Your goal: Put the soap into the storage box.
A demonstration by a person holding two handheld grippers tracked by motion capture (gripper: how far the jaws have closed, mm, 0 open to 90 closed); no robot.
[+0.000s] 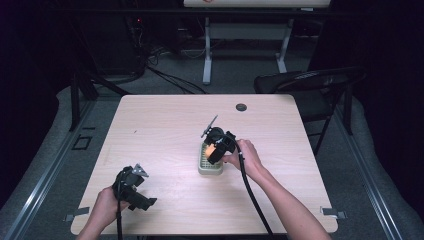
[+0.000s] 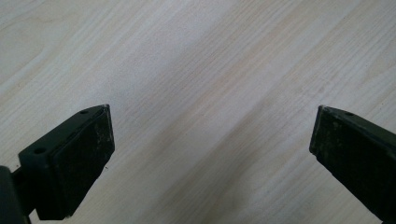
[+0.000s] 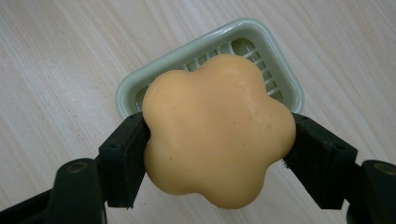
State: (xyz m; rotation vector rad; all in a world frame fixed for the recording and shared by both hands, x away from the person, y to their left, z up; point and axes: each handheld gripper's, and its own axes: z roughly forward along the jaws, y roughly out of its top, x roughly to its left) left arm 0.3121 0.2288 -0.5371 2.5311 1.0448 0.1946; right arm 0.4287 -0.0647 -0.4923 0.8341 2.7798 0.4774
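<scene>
An orange flower-shaped soap (image 3: pixel 217 130) is clamped between the two black jaws of my right gripper (image 3: pixel 217 154), held just above a pale green slatted soap dish (image 3: pixel 285 70). From the high view the right gripper (image 1: pixel 216 145) hovers over the soap dish (image 1: pixel 210 167) at the table's middle, with the soap (image 1: pixel 210 150) showing as an orange spot. My left gripper (image 1: pixel 136 192) rests low near the front left of the table, held in a hand. Its jaws stand wide apart over bare wood, open with nothing between its fingers (image 2: pixel 79 158).
The light wooden table (image 1: pixel 165 130) has a small dark grommet (image 1: pixel 241 107) near its far edge. A black folding chair (image 1: pixel 310 85) stands beyond the table's right rear corner. Cables and white table legs (image 1: pixel 207 50) lie on the floor behind.
</scene>
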